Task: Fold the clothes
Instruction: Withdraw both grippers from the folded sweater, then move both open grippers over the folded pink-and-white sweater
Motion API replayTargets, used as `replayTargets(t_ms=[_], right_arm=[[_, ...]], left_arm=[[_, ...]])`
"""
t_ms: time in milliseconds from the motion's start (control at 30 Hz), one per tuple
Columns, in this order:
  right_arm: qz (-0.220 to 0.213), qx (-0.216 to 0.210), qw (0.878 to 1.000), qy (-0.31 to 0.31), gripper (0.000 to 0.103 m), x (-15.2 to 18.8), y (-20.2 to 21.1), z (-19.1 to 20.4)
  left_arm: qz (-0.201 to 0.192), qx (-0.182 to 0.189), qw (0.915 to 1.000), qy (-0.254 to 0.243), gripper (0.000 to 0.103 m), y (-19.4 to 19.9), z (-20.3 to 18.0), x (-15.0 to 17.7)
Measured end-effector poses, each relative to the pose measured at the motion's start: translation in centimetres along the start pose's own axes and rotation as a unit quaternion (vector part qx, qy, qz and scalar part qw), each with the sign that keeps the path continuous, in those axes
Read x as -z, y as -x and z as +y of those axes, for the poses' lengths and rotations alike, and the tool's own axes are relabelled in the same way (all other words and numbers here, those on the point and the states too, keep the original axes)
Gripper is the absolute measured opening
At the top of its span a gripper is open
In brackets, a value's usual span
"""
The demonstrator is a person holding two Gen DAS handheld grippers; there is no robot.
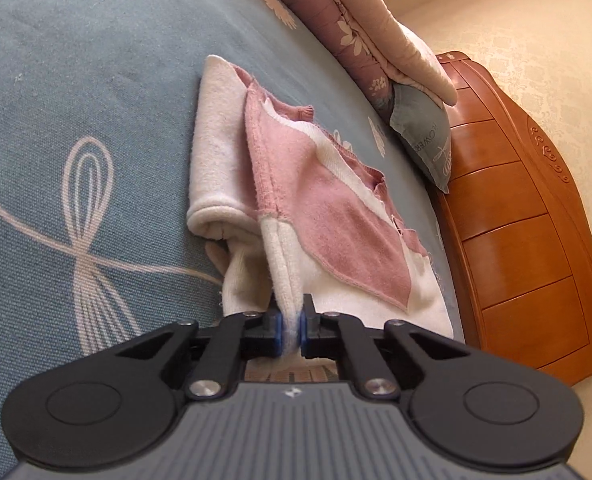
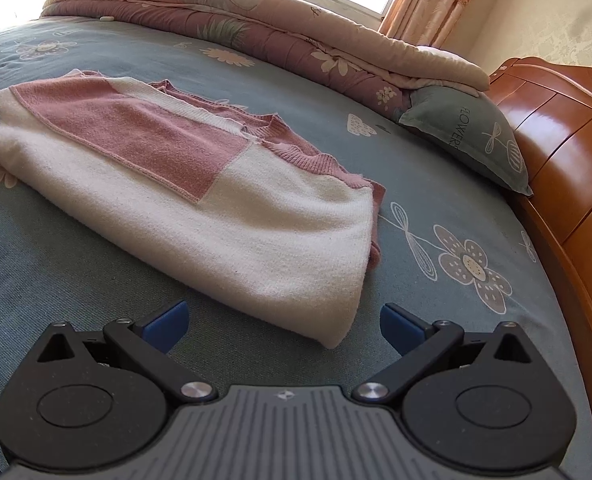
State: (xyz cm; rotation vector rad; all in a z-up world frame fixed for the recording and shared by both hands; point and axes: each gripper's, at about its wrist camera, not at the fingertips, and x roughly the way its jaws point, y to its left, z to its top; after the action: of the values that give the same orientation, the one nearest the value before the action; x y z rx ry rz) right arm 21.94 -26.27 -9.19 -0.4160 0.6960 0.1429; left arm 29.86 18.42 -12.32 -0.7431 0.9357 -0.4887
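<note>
The pink and cream knitted sweater [image 2: 199, 184], partly folded, lies on the blue-grey bedsheet with pale flower and dragonfly prints [image 2: 436, 184], filling the left and middle of the right wrist view and the centre of the left wrist view. In the left wrist view the left tool [image 1: 291, 330] is clenched on a cream edge of the sweater at the lower middle of the frame, the fabric pinched between its blue pads [image 1: 278, 328] and pulled up into a ridge. In the right wrist view the right tool [image 2: 283, 326] sits at the bottom of the frame, released, its blue pads [image 2: 167, 324] wide apart on either side of the sweater's near cream corner without touching it. A rolled mauve floral quilt [image 2: 255, 28] lies across the top of that frame, a grey-green pillow with lettering [image 2: 468, 128] rests at upper right beside it, and the glossy orange-brown wooden headboard [image 2: 564, 148] runs down the right edge.
</note>
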Motion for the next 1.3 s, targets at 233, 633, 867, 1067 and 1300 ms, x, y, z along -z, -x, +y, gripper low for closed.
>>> replayTargets(t_ms=[233, 633, 867, 1067, 1300], right_arm=[[-0.006, -0.041, 0.998, -0.055, 0.101, -0.1, -0.1, -3.1], [-0.075, -0.12, 0.989, -0.04, 0.101, -6.8, -3.2, -4.1], [-0.033, -0.164, 0.982, -0.082, 0.099, -7.6, -9.8, -4.1], [-0.02, -0.143, 0.987, -0.077, 0.097, -4.6, -11.6, -6.5], [-0.048, -0.17, 0.98, -0.087, 0.097, -7.4, -9.8, -5.0]], left_arm=[[0.018, -0.041, 0.9988, -0.02, 0.009, -0.2, 0.1, -0.3], [-0.034, -0.027, 0.9854, -0.164, 0.05, -1.9, -9.2, -6.0], [0.003, -0.056, 0.9941, -0.093, 0.049, -11.2, -6.4, -8.3], [-0.022, -0.107, 0.9911, -0.076, 0.023, -10.1, -3.1, -11.2], [0.029, -0.033, 0.9863, -0.159, 0.049, -9.2, -8.8, -8.9]])
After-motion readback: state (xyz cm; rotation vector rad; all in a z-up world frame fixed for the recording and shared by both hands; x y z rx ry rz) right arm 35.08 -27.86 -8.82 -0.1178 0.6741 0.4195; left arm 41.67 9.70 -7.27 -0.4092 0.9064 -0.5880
